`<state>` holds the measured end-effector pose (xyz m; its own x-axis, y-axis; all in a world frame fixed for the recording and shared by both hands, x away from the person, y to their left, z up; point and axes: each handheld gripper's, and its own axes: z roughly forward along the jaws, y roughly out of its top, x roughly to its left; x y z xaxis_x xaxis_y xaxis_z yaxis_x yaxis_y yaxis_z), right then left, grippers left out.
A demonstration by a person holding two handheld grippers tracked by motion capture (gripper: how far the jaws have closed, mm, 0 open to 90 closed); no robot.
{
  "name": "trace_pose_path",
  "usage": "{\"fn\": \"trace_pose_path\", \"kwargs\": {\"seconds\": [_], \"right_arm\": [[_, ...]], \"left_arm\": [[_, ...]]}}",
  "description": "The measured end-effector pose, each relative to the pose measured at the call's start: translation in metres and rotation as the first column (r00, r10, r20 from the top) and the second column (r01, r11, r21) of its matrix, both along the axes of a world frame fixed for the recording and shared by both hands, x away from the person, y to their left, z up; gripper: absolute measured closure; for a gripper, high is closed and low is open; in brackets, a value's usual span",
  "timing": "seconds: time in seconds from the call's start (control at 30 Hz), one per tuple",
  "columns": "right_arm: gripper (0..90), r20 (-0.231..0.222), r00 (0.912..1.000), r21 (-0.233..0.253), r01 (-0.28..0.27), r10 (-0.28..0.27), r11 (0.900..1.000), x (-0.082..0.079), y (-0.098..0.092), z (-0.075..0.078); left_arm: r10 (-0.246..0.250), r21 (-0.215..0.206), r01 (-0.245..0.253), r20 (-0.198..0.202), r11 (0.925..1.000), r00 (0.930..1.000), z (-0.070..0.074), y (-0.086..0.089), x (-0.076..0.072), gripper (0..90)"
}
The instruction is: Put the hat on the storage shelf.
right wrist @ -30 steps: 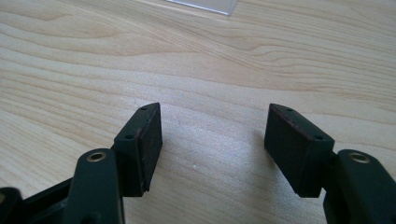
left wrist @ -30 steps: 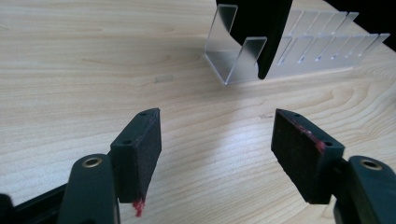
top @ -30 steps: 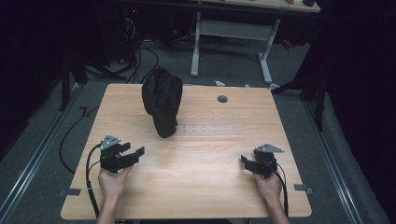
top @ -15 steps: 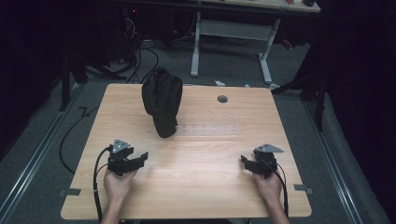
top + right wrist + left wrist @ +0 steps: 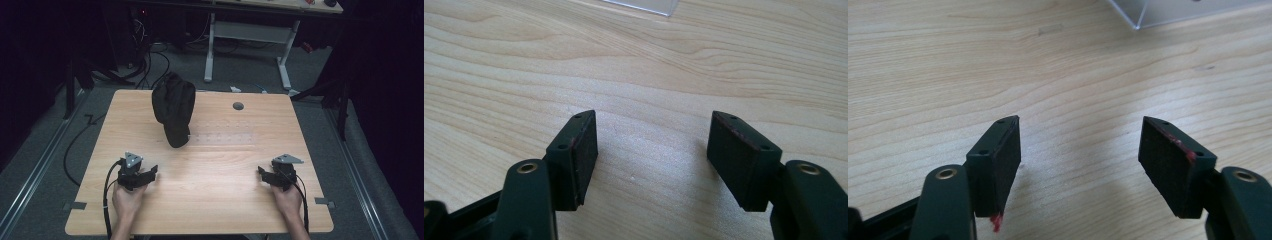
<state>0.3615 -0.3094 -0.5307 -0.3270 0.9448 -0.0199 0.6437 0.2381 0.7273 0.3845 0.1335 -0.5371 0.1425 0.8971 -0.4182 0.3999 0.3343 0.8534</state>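
In the left gripper view we see just a corner of a clear plastic sheet (image 5: 1188,10), the rest cut off by the top edge; in the right gripper view another corner of it (image 5: 644,6) is cropped likewise. From the high view we cannot tell what the dark bundle (image 5: 173,107) is, and our forearms run off the bottom edge.

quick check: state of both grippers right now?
Left gripper: open, holding nothing, over bare table.
Right gripper: open, holding nothing.

black cloth bundle (image 5: 173,107), upright, table's far-left
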Motion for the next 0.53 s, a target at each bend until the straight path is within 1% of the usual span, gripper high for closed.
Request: {"fn": "trace_pose_path", "kwargs": {"seconds": [0.1,0.13,0.17,0.33,0.53], "right_arm": [[37.0,0.0,1.0,0.0,0.0,0.0,1.0,0.0,0.0,0.0],[37.0,-0.001,1.0,0.001,0.001,-0.001,1.0,-0.0001,0.0001,0.0],[37.0,0.0,1.0,0.0,0.0,0.0,1.0,0.0,0.0,0.0],[37.0,0.0,1.0,-0.001,0.0,0.0,1.0,-0.0001,0.0,0.0],[37.0,0.0,1.0,-0.001,-0.001,0.001,1.0,-0.0001,0.0,0.0]], "left_arm": [[-0.009,0.032,0.01,-0.016,0.9994,0.9998,-0.0069,-0.0042,0.0,33.6],[-0.009,0.038,0.01,-0.014,0.9992,0.9999,-0.0099,-0.0053,0.0002,33.6],[-0.009,0.031,0.01,-0.021,0.9995,0.9997,-0.0097,-0.0052,0.0003,32.9],[-0.008,0.026,0.009,-0.022,0.9996,0.9997,-0.0097,-0.0049,0.0006,32.1],[-0.011,0.028,0.012,-0.023,0.9995,0.9997,-0.0098,-0.0051,0.0004,31.1]]}}
